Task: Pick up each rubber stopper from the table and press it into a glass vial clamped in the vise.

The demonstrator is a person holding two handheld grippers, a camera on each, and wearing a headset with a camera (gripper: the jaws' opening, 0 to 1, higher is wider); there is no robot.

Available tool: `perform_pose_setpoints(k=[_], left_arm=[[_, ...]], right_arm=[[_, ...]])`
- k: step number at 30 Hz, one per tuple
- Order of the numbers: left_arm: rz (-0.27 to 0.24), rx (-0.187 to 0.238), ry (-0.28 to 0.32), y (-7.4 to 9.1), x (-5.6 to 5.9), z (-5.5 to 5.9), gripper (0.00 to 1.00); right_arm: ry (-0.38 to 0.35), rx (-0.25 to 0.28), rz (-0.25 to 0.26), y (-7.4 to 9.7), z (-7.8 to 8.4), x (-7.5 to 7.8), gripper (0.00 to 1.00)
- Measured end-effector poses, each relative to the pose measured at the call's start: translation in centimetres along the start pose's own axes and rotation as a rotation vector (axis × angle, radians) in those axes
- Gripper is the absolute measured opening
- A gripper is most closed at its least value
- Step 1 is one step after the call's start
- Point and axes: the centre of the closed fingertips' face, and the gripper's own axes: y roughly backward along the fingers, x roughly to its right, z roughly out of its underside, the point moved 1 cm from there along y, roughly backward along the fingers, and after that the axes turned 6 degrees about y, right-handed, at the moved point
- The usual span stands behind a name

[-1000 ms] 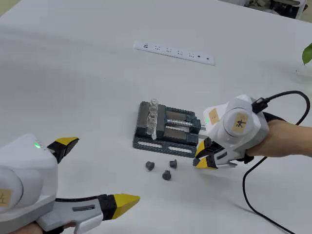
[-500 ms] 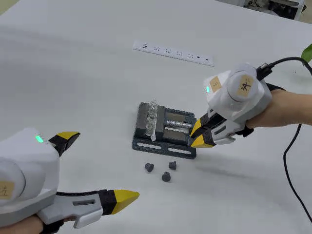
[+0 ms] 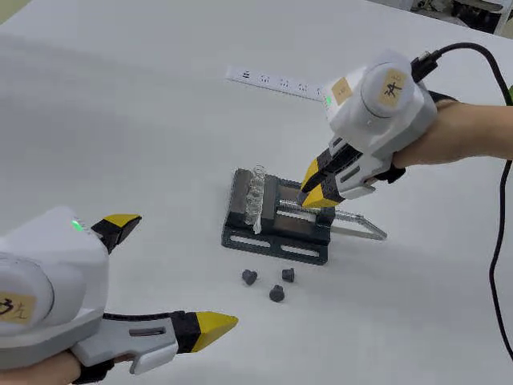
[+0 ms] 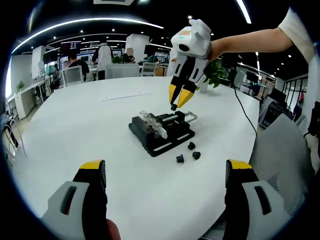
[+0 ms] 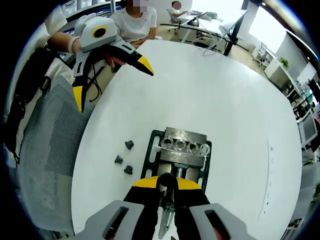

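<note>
Here, the left hand-held gripper [image 3: 178, 271] hovers wide, holding nothing. Three dark stoppers [image 3: 276, 293] lie loose on the white worktop [image 3: 120, 120] just beside the vise [image 3: 276, 238], which clamps four open glass vials [image 5: 182, 146] (one row). Above it, the right hand-held gripper [image 3: 307, 192] is pinched narrowly on a fourth stopper [image 5: 167, 182], which is hard to make out.

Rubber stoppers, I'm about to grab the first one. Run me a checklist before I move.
1. Three rubber stoppers loose on the table beside the vise: ok.
2. Glass vials upright, mouths unplugged: ok.
3. Left gripper open and empty: ok.
4. Right gripper open for picking: not ok, jaws shut above the vise.
5. Vise holding vials tightly: cannot tell.
</note>
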Motion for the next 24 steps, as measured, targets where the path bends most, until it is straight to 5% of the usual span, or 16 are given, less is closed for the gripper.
perform_pose_setpoints(k=[24], left_arm=[[0.001,-0.011,0.019,-0.9,-0.7,-0.2,0.99]], right_arm=[[0.087,-0.008,0.001,0.1,-2.9,6.1,0.07]])
